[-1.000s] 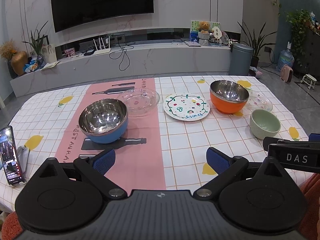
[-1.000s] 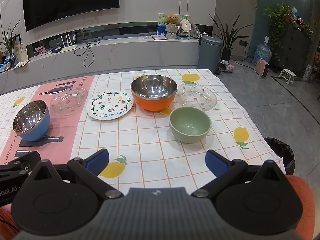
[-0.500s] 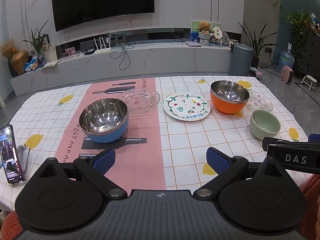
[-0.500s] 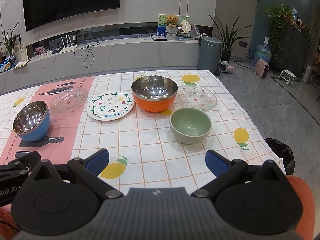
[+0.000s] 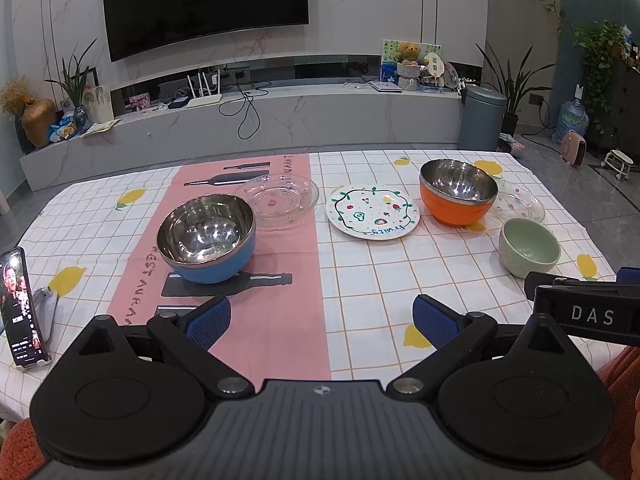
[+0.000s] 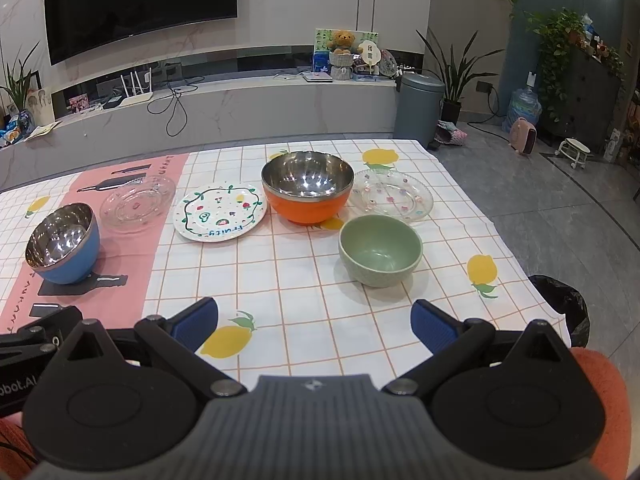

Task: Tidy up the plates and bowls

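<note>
On the checked tablecloth stand a blue steel bowl (image 5: 206,238) (image 6: 62,250), a clear glass plate (image 5: 276,200) (image 6: 138,202), a white painted plate (image 5: 372,216) (image 6: 220,216), an orange steel bowl (image 5: 458,198) (image 6: 307,186), a second clear plate with flowers (image 5: 520,204) (image 6: 392,200) and a green bowl (image 5: 529,247) (image 6: 380,250). My left gripper (image 5: 322,322) hovers open over the near edge, short of the blue bowl. My right gripper (image 6: 314,322) is open too, just in front of the green bowl, holding nothing.
A phone (image 5: 20,308) leans upright at the table's left edge. The table's right edge (image 6: 516,256) drops to the floor, with a black bin (image 6: 564,300) beside it. A TV bench and a grey bin (image 6: 418,110) stand behind.
Both views have shifted only slightly; the dishes sit a touch lower in frame. Nothing was gripped or moved.
</note>
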### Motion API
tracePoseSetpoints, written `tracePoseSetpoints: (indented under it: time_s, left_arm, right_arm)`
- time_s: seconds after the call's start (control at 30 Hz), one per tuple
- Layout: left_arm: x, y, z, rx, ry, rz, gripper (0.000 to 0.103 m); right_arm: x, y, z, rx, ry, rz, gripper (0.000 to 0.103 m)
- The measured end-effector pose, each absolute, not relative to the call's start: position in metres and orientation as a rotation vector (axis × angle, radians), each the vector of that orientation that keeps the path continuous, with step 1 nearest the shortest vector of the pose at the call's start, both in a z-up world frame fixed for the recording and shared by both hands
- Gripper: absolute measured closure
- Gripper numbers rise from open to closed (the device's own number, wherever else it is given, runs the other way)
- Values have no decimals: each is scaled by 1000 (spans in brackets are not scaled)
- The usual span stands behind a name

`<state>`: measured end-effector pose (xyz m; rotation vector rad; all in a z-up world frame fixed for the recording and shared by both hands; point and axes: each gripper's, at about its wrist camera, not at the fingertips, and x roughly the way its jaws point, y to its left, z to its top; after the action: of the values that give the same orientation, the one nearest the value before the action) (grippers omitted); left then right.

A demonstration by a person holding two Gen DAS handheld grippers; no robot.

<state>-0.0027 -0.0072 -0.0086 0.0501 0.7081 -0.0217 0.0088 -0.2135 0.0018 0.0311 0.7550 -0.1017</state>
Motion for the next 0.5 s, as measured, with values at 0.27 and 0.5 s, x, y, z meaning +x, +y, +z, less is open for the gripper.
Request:
tracePoseSetpoints:
  time_s: [0.27, 0.5]
  left_arm:
    - [-3, -7, -9, 51, 708, -22, 0]
    - [-3, -7, -8, 50, 708, -21, 0]
  right_arm:
    - [8, -214, 1, 30, 753, -102, 3]
    - [7, -214, 1, 31, 750, -102, 3]
